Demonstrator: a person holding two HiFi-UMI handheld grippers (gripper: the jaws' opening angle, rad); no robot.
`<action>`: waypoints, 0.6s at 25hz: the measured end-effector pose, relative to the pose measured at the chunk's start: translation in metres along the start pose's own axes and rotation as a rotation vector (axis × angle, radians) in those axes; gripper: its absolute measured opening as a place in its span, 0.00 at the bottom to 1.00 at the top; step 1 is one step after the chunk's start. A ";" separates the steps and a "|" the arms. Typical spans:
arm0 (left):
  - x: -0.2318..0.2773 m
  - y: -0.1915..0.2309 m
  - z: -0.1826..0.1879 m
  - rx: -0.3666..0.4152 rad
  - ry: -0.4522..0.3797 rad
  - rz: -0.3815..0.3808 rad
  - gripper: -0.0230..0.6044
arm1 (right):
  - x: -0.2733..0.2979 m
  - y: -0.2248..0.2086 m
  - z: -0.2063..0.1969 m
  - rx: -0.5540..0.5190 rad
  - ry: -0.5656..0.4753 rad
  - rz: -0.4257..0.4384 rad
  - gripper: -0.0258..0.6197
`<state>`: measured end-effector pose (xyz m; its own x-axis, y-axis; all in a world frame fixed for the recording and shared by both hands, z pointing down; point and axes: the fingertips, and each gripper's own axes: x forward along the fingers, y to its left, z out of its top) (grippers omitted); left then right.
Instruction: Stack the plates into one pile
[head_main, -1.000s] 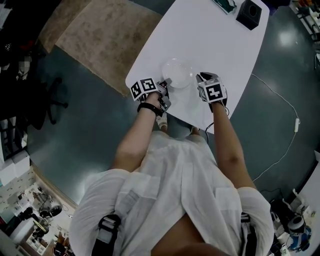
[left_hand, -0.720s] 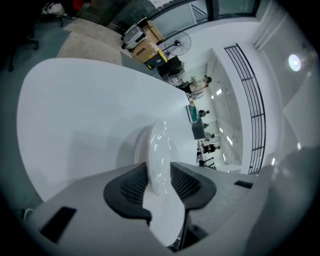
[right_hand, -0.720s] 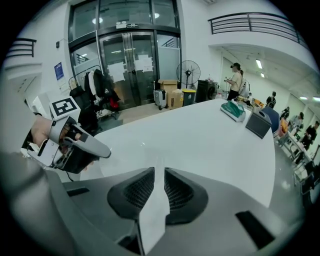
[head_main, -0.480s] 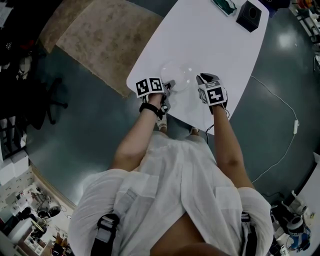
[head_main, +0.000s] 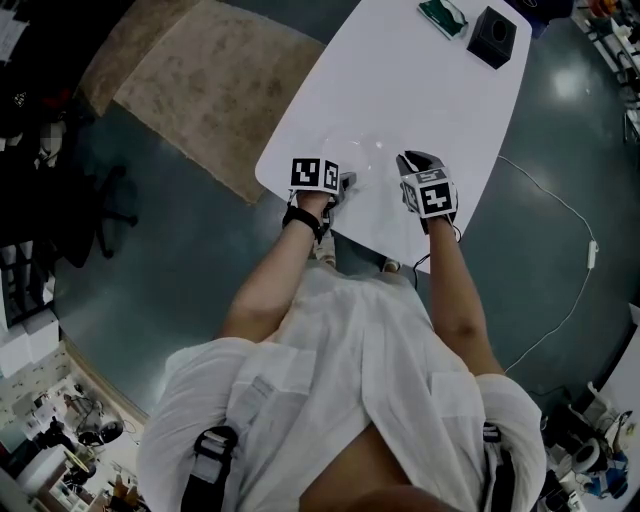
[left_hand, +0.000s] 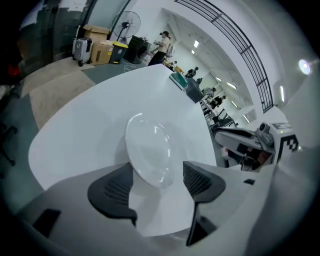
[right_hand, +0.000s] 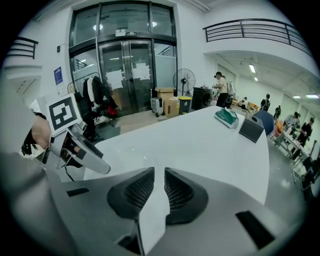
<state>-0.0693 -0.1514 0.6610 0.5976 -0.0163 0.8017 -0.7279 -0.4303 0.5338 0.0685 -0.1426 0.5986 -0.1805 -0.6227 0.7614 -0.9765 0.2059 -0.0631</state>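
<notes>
A white plate lies flat near the front edge of the white table; I cannot tell whether it is one plate or a pile. In the left gripper view the plate has its near rim between the wide-spread fingers. My left gripper is opening and its pads do not touch the rim. My right gripper hovers just right of the plate, its jaws a narrow slit apart with nothing between them. It sees the left gripper at its left.
A black box and a green pack sit at the table's far end. The table's front edge runs just under both grippers. A rug lies on the floor at left, a cable at right.
The left gripper's jaws have opened off the plate's rim and its wrist has rolled. The plate, brighter and raised before, now lies flat. The right gripper has lifted slightly.
</notes>
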 end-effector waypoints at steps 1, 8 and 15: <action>0.000 0.000 0.000 0.019 0.007 0.005 0.53 | -0.001 0.000 0.000 0.002 -0.004 -0.001 0.16; 0.001 -0.005 -0.007 0.160 0.097 0.011 0.53 | -0.007 0.002 0.005 0.014 -0.030 -0.013 0.16; 0.003 -0.008 -0.001 0.321 0.154 0.067 0.53 | -0.013 -0.005 0.011 0.026 -0.062 -0.031 0.16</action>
<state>-0.0622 -0.1467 0.6592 0.4765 0.0712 0.8763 -0.6064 -0.6951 0.3862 0.0740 -0.1434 0.5821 -0.1559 -0.6741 0.7220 -0.9844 0.1660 -0.0576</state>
